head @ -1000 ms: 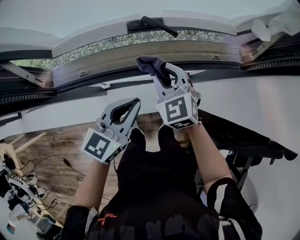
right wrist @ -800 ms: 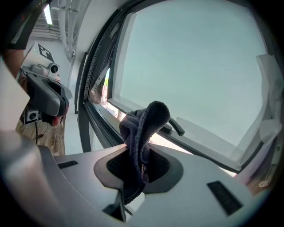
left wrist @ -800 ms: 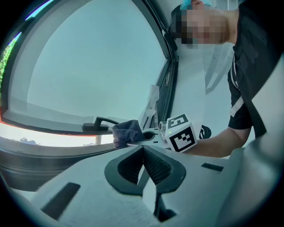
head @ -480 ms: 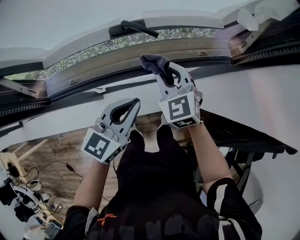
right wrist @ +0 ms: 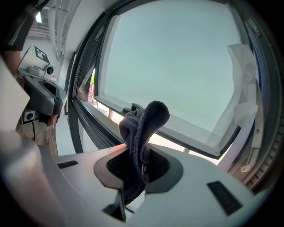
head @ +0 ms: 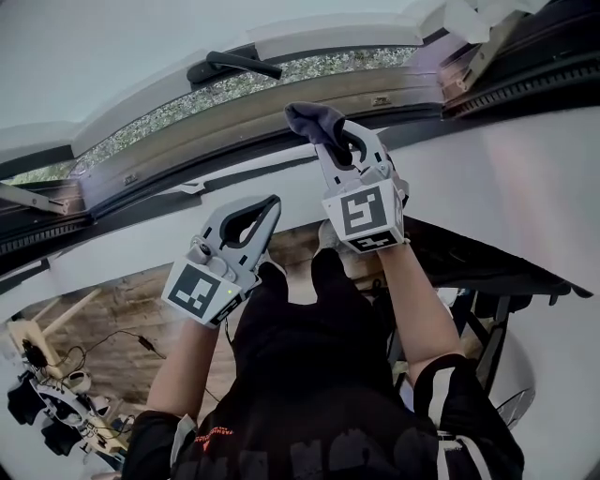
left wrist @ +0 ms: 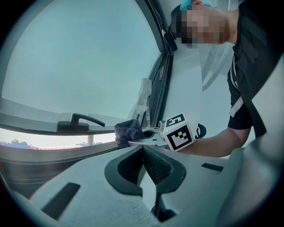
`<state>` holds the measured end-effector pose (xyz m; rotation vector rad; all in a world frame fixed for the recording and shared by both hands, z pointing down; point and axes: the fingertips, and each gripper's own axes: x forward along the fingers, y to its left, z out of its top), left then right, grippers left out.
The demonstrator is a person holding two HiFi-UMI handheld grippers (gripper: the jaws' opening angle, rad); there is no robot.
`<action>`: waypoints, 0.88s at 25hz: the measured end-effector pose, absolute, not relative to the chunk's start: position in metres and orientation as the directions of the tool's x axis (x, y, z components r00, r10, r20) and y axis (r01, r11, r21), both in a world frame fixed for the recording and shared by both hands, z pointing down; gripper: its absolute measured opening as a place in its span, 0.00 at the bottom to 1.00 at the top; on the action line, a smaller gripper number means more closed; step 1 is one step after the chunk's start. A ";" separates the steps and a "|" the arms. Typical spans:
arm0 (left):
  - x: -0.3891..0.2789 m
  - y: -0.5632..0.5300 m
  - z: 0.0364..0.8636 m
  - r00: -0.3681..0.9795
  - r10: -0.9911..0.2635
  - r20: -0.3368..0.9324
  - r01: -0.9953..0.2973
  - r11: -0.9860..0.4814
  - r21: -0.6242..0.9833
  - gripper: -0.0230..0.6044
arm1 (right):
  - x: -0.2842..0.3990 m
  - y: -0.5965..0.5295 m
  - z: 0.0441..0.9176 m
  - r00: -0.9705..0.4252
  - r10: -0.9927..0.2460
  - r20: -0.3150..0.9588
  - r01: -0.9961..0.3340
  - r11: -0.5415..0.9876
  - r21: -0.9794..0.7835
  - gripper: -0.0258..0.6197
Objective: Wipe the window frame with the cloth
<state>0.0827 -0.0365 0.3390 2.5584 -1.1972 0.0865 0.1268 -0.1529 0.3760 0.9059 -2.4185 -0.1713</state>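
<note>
The window frame (head: 246, 113) curves across the top of the head view, with a black handle (head: 225, 64) on the open sash. My right gripper (head: 330, 141) is raised just below the frame, shut on a dark grey cloth (head: 309, 120) that bunches up above its tips. In the right gripper view the cloth (right wrist: 143, 126) stands up from the jaws in front of the glass and the handle (right wrist: 133, 107). My left gripper (head: 273, 202) hangs lower and to the left, shut and empty. Its jaws meet in the left gripper view (left wrist: 143, 149), pointing at the cloth (left wrist: 127, 131).
A white sill (head: 131, 246) runs below the frame. A black rack (head: 487, 272) stands under my right arm. Crumpled white wrap (head: 469, 17) hangs at the top right corner. Far below is a wooden floor (head: 112, 328) with cables and small gear (head: 56, 398).
The frame and handle have slid left and up in the head view. My right gripper with the cloth has edged slightly right along the frame. The left gripper has stayed put.
</note>
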 end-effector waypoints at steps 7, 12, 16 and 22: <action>0.103 -0.046 0.339 0.670 -0.716 0.196 -0.739 -0.621 0.261 0.07 | 0.155 -0.164 0.379 -0.600 -0.665 0.445 -0.617 0.739 0.271 0.13; 0.119 -0.052 0.339 0.689 -0.694 0.207 -0.723 -0.636 0.270 0.07 | 0.174 -0.171 0.378 -0.579 -0.686 0.441 -0.642 0.717 0.272 0.13; 0.132 -0.058 0.339 0.704 -0.679 0.205 -0.708 -0.653 0.270 0.07 | 0.193 -0.179 0.377 -0.558 -0.704 0.439 -0.663 0.696 0.274 0.13; 0.152 -0.066 0.339 0.725 -0.656 0.210 -0.687 -0.671 0.278 0.07 | 0.219 -0.189 0.376 -0.527 -0.729 0.437 -0.692 0.666 0.278 0.13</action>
